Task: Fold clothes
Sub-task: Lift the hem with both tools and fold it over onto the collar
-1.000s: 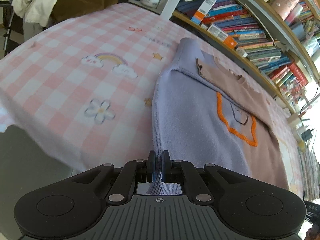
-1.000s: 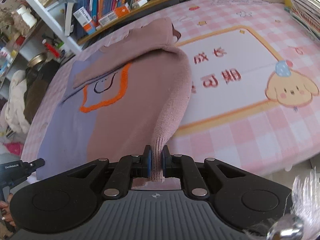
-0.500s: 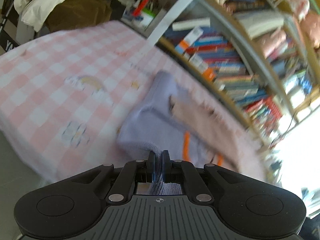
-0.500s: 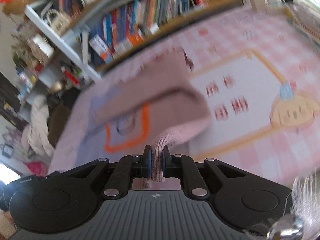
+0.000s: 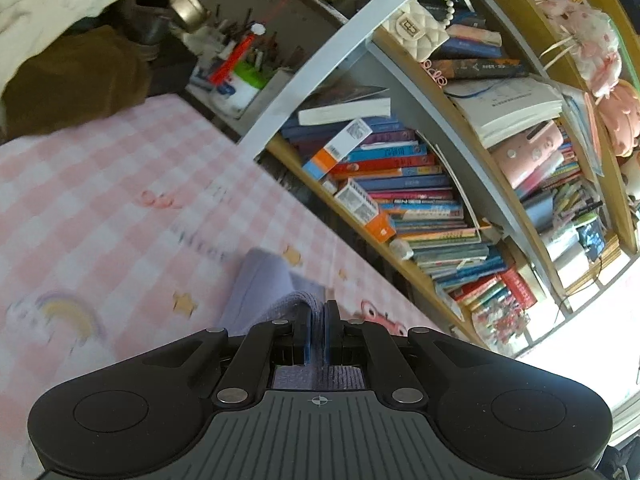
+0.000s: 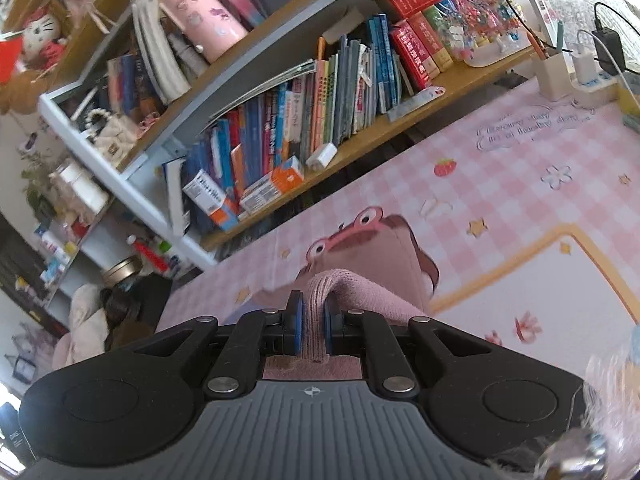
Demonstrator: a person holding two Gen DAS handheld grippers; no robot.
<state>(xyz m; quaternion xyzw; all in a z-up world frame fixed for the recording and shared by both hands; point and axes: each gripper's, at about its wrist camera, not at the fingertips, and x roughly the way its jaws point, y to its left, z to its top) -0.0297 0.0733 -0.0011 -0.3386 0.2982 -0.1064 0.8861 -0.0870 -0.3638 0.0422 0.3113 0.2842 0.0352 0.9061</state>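
The garment is a two-tone sweater, lavender on one half and dusty pink on the other. My left gripper (image 5: 318,330) is shut on the lavender hem (image 5: 272,288), lifted and carried toward the far edge of the table. My right gripper (image 6: 314,328) is shut on the pink hem (image 6: 372,280), held the same way. Most of the sweater is hidden below both grippers.
The table is covered by a pink checked mat (image 5: 100,208) with cartoon prints (image 6: 520,220). A bookshelf full of books (image 5: 400,200) stands right behind the far edge and also shows in the right wrist view (image 6: 320,120). Heaped clothes (image 5: 60,60) lie at the left end.
Both grippers, still shut on the hem, have lifted and moved forward toward the bookshelf, carrying the bottom of the sweater over its upper part. The views now look up at the shelves.
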